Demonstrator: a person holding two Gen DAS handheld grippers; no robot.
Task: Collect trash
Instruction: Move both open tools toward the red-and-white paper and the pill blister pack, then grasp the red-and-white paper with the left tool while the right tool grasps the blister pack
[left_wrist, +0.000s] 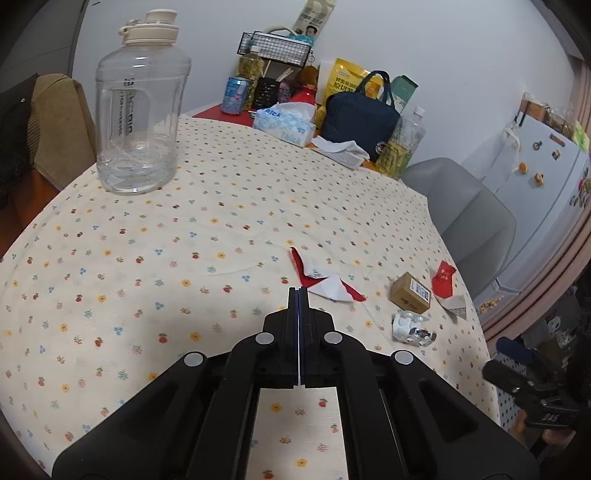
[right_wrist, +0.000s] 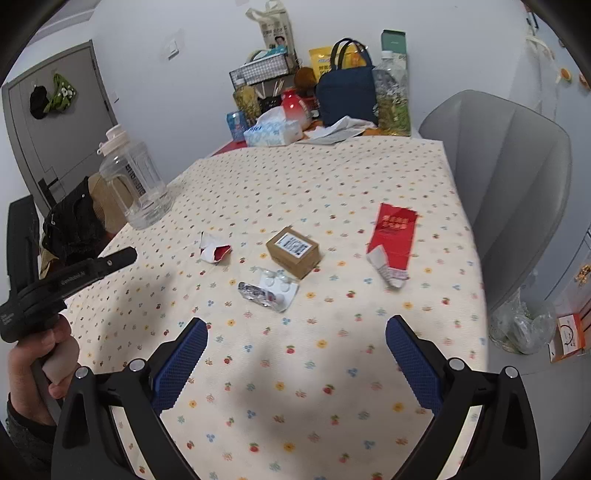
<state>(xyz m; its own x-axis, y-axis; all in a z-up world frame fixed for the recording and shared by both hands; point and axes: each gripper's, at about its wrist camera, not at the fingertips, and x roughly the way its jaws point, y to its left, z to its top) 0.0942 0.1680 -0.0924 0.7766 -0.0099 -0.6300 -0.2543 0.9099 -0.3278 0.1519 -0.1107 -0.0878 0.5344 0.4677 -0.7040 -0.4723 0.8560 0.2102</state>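
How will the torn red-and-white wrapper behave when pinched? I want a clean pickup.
The torn red-and-white wrapper looks thin and creased, so probably floppy and very light. It lies nearly flat on the tablecloth, so it may slide rather than lift.

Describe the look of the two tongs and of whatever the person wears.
Both tongs are black plastic linkages with round silver pivot pins. The right tongs carry blue pads with a cross-hatched texture. The left tongs show only thin blue pad edges. The left hand has a dark cuff at its wrist.
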